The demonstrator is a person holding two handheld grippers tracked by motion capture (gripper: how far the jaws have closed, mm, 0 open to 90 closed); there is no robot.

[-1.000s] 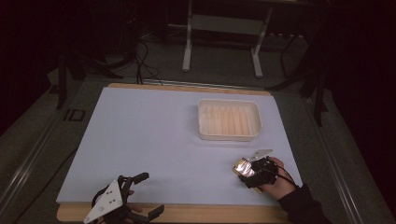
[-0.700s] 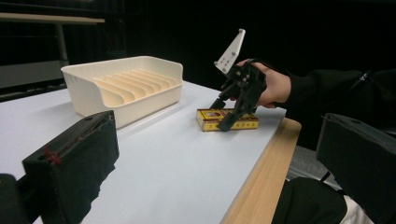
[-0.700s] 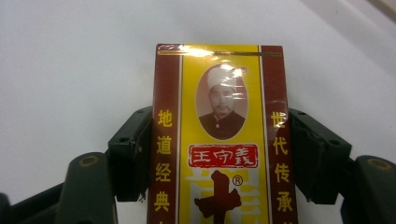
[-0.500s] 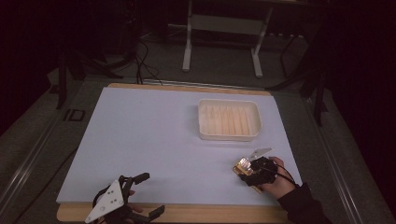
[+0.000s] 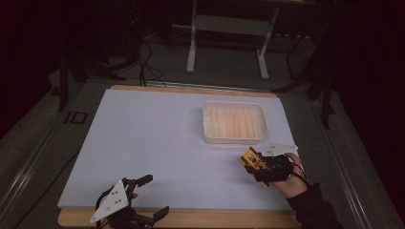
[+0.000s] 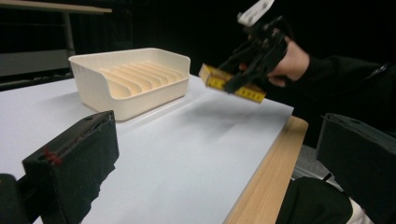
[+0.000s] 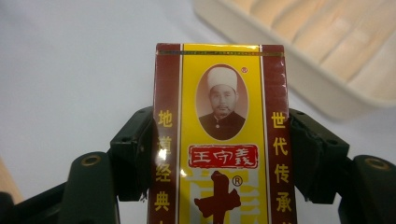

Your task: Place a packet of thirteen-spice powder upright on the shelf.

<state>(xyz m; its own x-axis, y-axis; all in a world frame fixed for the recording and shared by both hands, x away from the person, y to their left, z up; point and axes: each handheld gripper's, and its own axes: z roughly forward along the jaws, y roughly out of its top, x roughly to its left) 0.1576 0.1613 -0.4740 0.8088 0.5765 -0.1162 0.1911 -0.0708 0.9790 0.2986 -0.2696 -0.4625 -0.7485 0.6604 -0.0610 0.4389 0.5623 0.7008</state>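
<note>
Jaws of our right gripper (image 5: 255, 164) clamp the yellow box (image 7: 219, 140) just above the table near the tray (image 5: 234, 138), so we should keep it level going in, while our left gripper (image 5: 143, 200) rests open.

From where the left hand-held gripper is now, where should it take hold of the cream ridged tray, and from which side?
Grip the tray on its near side wall, coming from the person's side with one jaw inside and one outside. The rim is thin and upright, and the body looks too wide for the open left hand-held gripper to span.
</note>
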